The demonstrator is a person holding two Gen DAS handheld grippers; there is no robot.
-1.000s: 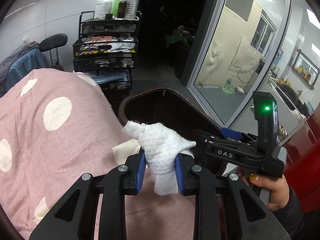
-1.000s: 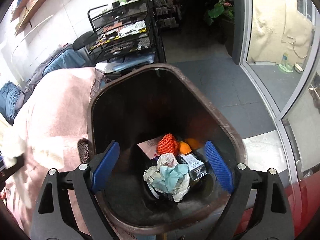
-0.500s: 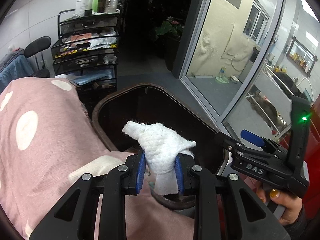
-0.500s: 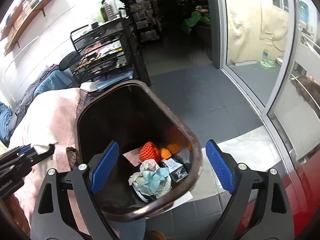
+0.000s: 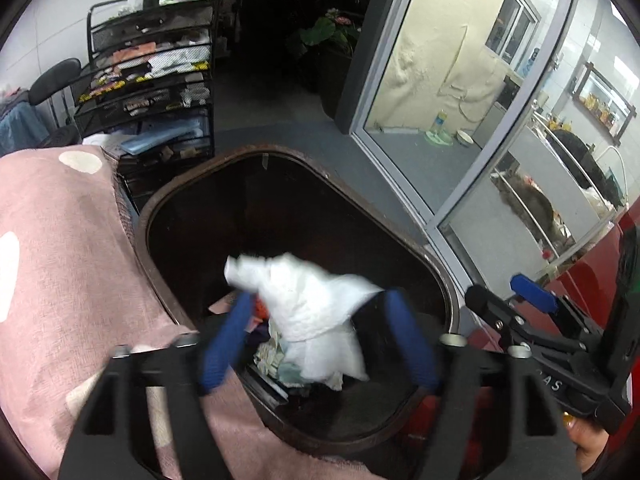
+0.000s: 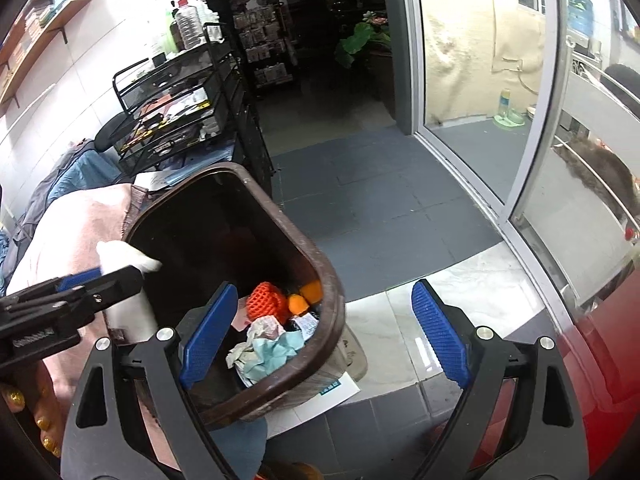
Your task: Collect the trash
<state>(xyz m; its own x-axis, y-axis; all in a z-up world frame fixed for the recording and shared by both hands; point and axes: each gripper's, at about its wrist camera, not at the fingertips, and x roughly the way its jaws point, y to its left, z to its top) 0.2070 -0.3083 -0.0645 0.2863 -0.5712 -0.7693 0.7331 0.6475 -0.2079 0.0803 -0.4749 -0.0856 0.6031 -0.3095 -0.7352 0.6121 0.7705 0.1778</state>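
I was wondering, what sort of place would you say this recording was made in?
Probably a small shop or salon. A black mesh trolley carries pump bottles, a display rack of small packets stands in the dark back room, and a sliding glass door opens outside.

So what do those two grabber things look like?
Both are black plastic frames with silver bolts and ridged blue pads: the left gripper and the right gripper. The right one bears white letters, and the hand holding it has gold-painted nails.
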